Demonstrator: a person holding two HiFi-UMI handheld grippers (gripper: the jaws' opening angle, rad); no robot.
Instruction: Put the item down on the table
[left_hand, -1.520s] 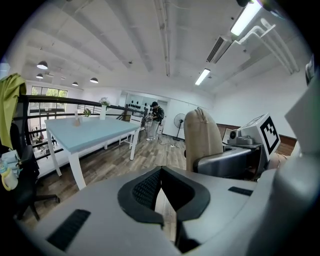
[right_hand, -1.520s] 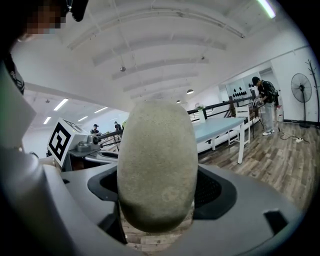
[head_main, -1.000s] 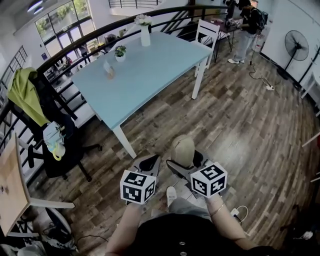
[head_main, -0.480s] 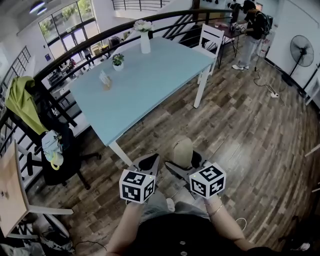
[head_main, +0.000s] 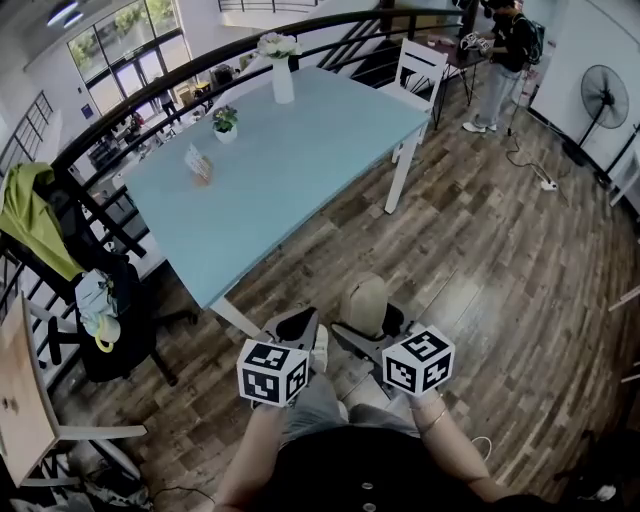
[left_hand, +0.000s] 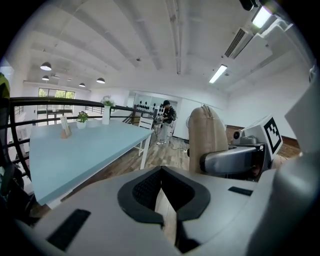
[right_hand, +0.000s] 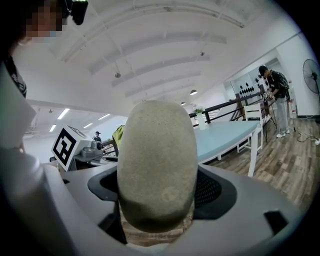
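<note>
While the right gripper (head_main: 368, 325) pinched the beige, egg-shaped, stone-like item (head_main: 366, 298) above the brown plank floor (head_main: 480, 240), short of the pale blue rectangular table (head_main: 300, 150), placement appeared not yet done; the left gripper (head_main: 297, 330) had its jaws pressed together, empty. A white flower vase (head_main: 283, 80) stood at the table's far end.

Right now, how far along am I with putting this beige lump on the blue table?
Done: the right tongs are clamped on the beige lump. In hand: it is held upright over the wooden floor, short of the blue table. Left: reach the table, lower the lump onto a bare part of its top and let go. The left tongs are shut with nothing in them.
</note>
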